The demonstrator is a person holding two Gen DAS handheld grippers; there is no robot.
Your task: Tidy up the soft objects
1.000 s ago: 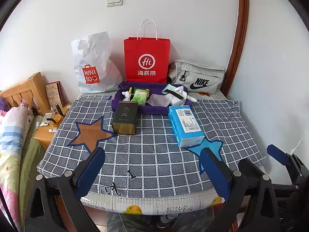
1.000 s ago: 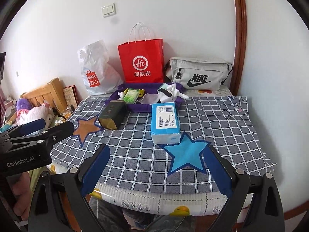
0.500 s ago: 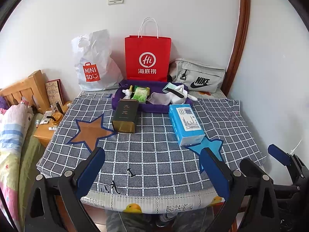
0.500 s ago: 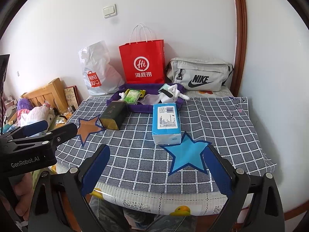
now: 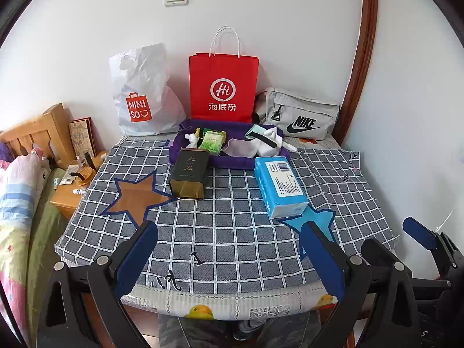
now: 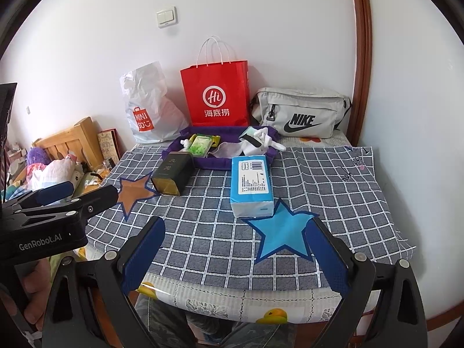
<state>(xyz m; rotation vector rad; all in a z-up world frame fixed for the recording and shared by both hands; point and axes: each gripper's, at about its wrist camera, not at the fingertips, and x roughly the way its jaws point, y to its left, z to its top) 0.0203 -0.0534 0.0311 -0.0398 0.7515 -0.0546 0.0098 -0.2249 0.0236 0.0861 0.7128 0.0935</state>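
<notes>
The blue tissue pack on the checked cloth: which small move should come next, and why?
Probably bring the right gripper forward toward the blue soft tissue pack. Both grippers are open and hold nothing, the pack lies just ahead of the right one, outside the purple fabric tray.

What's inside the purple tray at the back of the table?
The purple tray holds a green packet, a small white figure, white cloth and white socks with a dark strip. Anything under the cloth, and the tray's floor, is hidden.
</notes>
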